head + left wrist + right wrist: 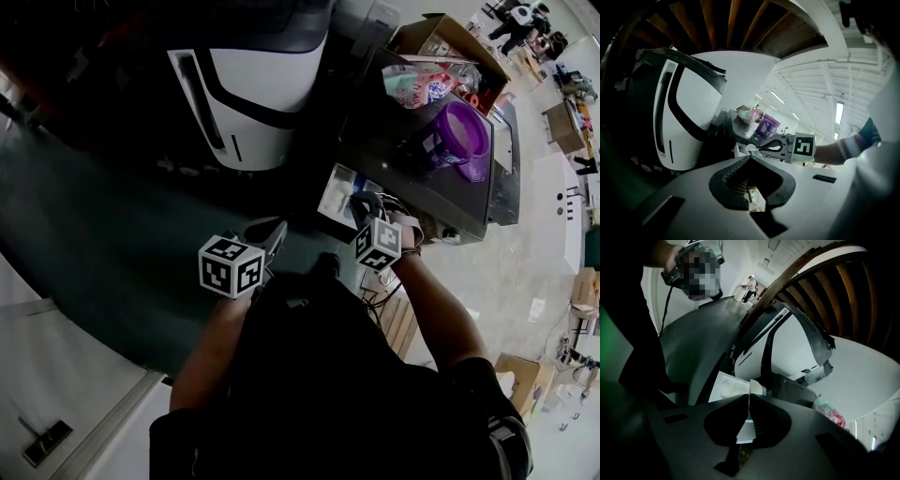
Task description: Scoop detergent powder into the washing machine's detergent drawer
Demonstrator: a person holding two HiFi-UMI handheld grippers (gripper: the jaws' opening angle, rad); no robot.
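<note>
Nearest us, the person's dark torso (319, 375) fills the lower head view, with both forearms reaching forward. We see the left tongs (272, 234) clenched tip to tip on nothing, held to the left of the right tongs and apart from them. The right tongs (361, 204) are clenched on a white scoop (757, 388), part of which juts just beyond their tips. Just ahead of and below the right tongs lies the open detergent drawer (336, 195), pale inside, drawn out of a dark washing machine (394, 159). Beyond the right tongs, on the machine's top, stand a purple tub (457, 136) and a pink-and-teal packet (412, 86). Ahead of the left tongs rises a white appliance (258, 84).
</note>
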